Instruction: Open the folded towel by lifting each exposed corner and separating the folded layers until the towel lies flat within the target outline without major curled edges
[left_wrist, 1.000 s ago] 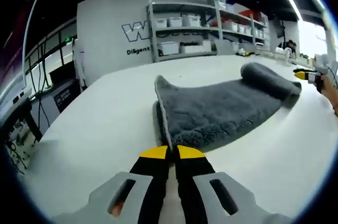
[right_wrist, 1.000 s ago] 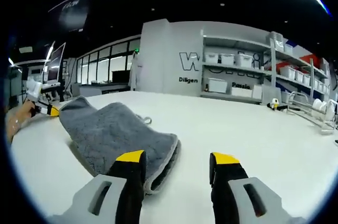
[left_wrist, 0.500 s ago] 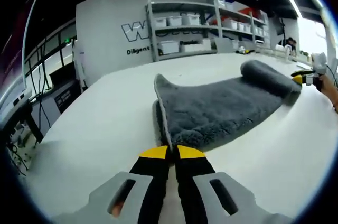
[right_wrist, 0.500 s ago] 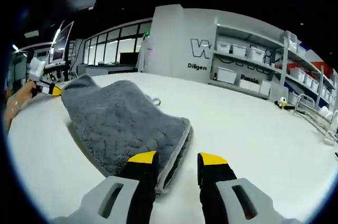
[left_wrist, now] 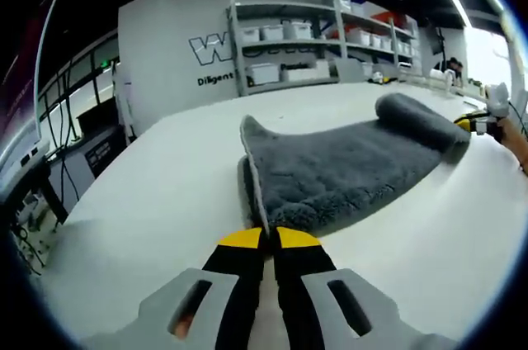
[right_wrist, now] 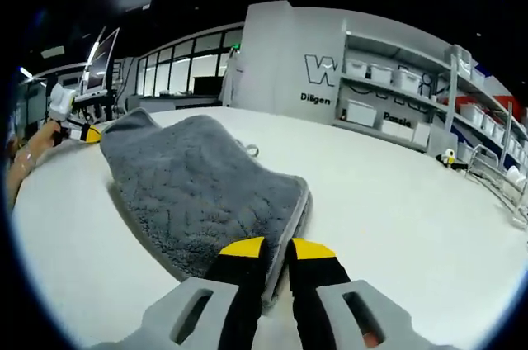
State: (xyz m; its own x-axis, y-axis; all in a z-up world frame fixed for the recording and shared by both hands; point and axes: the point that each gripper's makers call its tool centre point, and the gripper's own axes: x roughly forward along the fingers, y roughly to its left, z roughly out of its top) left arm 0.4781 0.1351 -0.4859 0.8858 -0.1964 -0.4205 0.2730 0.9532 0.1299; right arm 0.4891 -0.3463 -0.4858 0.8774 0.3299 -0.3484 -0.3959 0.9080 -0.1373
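Left gripper view: left gripper (left_wrist: pixel 266 238) jaws pressed together, yellow tips meeting on the near corner of the grey towel (left_wrist: pixel 346 164) — it has that corner pinched. Towel lies on the white table (left_wrist: pixel 157 201), running from the jaws toward the far right, where it bunches into a rolled hump. Its left edge stands up in a raised fold with a pale hem; a lower layer peeks out just left of it. Right gripper (left_wrist: pixel 477 122) sits at the towel's far right end, with a hand (left_wrist: pixel 516 137) behind it. Bare tabletop on the left and near right of the towel, plenty of room. Shelving (left_wrist: pixel 305 44) with white bins well behind, past the far table edge.

Right gripper view: right gripper (right_wrist: pixel 276 248) jaws nearly closed, a thin gap left, the towel's (right_wrist: pixel 198 189) near corner between the tips — stacked layers show at that right edge. Whether it bites firmly, cannot tell for sure, but cloth is between the tips. Towel spreads away to the far left; left gripper (right_wrist: pixel 87 131) is at that far corner. A small loop sticks out on the far edge. Wide open table (right_wrist: pixel 412 210) to the right.
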